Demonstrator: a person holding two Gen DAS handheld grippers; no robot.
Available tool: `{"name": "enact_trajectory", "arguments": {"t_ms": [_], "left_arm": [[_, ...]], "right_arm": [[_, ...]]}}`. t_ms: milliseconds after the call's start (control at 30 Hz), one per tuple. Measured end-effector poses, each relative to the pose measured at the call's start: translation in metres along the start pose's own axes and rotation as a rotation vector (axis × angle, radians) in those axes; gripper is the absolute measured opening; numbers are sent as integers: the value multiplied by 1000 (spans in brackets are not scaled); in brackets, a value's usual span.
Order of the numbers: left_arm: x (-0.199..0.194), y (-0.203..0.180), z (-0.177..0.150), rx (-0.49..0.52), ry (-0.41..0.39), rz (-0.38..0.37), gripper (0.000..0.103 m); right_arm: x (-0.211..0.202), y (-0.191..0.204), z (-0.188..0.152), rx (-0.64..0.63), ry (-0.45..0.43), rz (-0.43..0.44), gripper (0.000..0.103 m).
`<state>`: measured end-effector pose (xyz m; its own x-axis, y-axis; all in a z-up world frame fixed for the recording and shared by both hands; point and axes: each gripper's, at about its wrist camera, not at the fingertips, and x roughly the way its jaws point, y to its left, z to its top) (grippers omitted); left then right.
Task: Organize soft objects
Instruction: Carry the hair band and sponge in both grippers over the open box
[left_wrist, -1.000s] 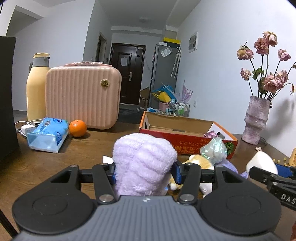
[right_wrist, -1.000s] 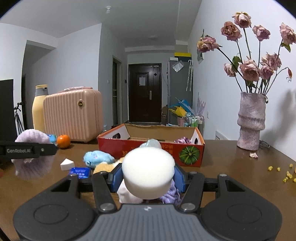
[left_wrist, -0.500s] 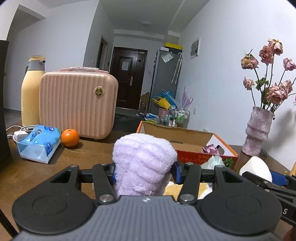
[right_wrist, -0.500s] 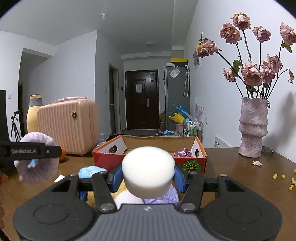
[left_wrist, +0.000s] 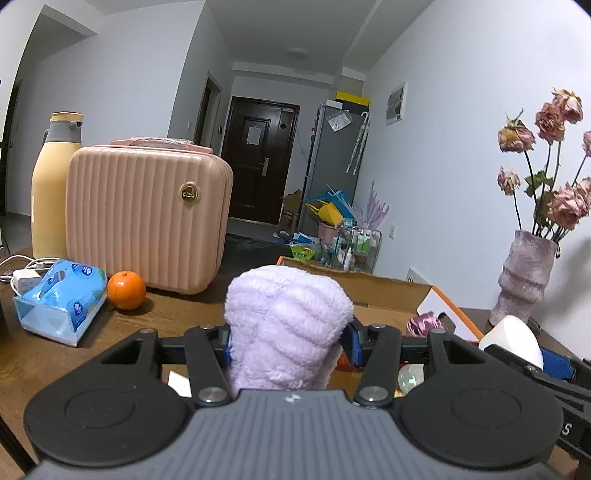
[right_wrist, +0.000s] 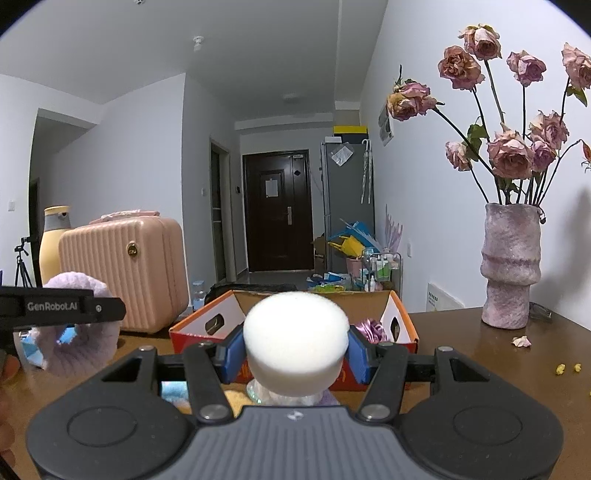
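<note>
My left gripper (left_wrist: 290, 341) is shut on a fluffy lilac scrunchie (left_wrist: 288, 325), held above the table in front of the open red cardboard box (left_wrist: 388, 291). It also shows at the left of the right wrist view (right_wrist: 77, 328). My right gripper (right_wrist: 295, 349) is shut on a round white sponge (right_wrist: 295, 339), held in front of the same box (right_wrist: 399, 325). The sponge also shows at the right of the left wrist view (left_wrist: 511, 338). A pink satin scrunchie (right_wrist: 371, 328) lies inside the box. Other soft items lie on the table below the grippers, mostly hidden.
On the brown table stand a pink ribbed case (left_wrist: 147, 218), a cream bottle (left_wrist: 53, 188), an orange (left_wrist: 126, 290), a blue tissue pack (left_wrist: 59, 301) and a charger with cable (left_wrist: 22, 271). A purple vase of dried roses (right_wrist: 511, 266) stands at the right, with petals and crumbs (right_wrist: 521, 341) near it.
Both grippers have risen and moved forward toward the box, each still holding its object. The loose soft items on the table have dropped below view.
</note>
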<state>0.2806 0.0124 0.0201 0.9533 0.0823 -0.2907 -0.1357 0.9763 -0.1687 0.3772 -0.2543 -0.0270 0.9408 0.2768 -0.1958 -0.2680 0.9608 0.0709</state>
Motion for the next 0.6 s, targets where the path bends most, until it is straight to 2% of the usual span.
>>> {"name": "enact_trajectory", "arguments": {"t_ms": [600], "left_arm": [[39,-11,29,-27,-55,-19,53]], "right_arm": [[41,-13,21,47,-14,-10,55]]}}
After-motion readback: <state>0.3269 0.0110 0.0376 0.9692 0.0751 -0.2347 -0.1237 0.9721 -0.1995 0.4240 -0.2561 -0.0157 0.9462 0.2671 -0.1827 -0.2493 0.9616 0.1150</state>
